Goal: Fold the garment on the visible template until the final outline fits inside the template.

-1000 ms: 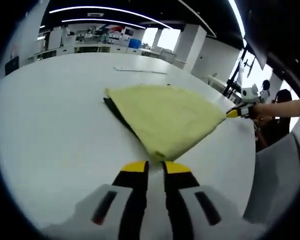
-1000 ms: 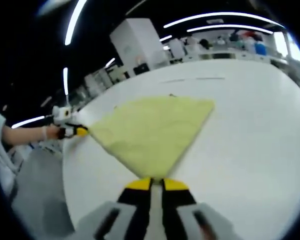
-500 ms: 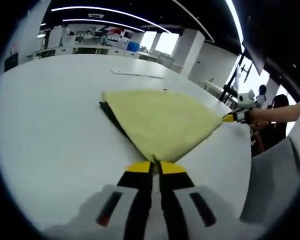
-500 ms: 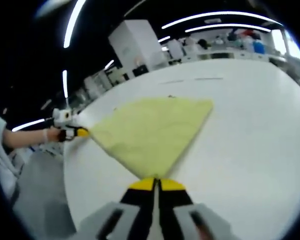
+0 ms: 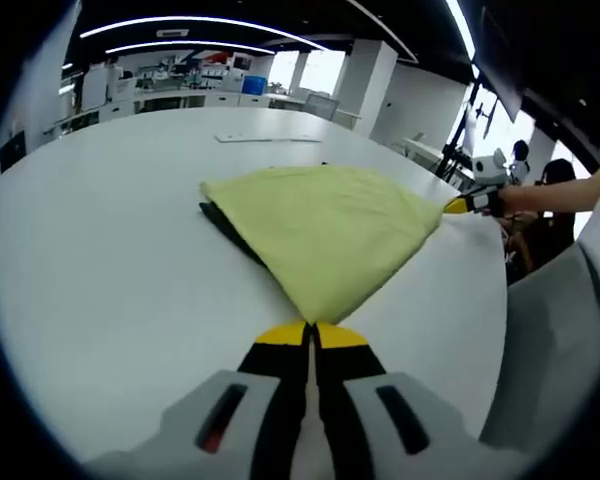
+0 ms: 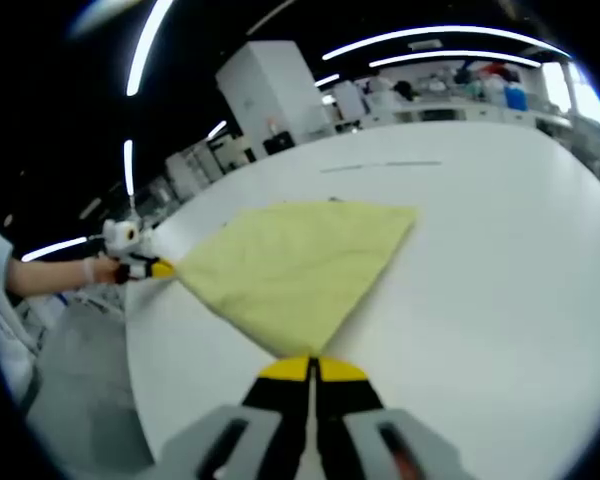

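1. Both corners are pinched. The left hand-held gripper (image 5: pixel 311 333) has its yellow-tipped jaws pressed together on the near corner of the garment (image 5: pixel 325 225), and the right hand-held gripper (image 6: pixel 311 366) clamps its own corner the same way.
2. The garment lies out on the white counter (image 5: pixel 110 270), stretched between the two grips; each gripper shows small at the far corner of the other's view.
3. Risk one, as I read it: the hold is only on the very tip of each corner. A sharp tug could pull the cloth free, and the fold would collapse.
4. Risk two: a dark strip (image 5: pixel 230 222) peeks out under the garment's edge in the left gripper view. I cannot tell whether it is the template or a lower layer. If the cloth is dragged sideways, the layers could shift and the outline could drift off its mark.
5. Risk three: the right-hand corner sits close to the counter's rim, so a wide swing could drop cloth over the side.
6. Material now: a pale yellow-green fabric, soft and matte, faintly napped like fleece or towelling, with a few shallow wrinkles.
7. Shape: a flat fan, pointed at each grip, straight along the far edge.
8. The counter is smooth, white and faintly glossy, so the cloth should slide easily.
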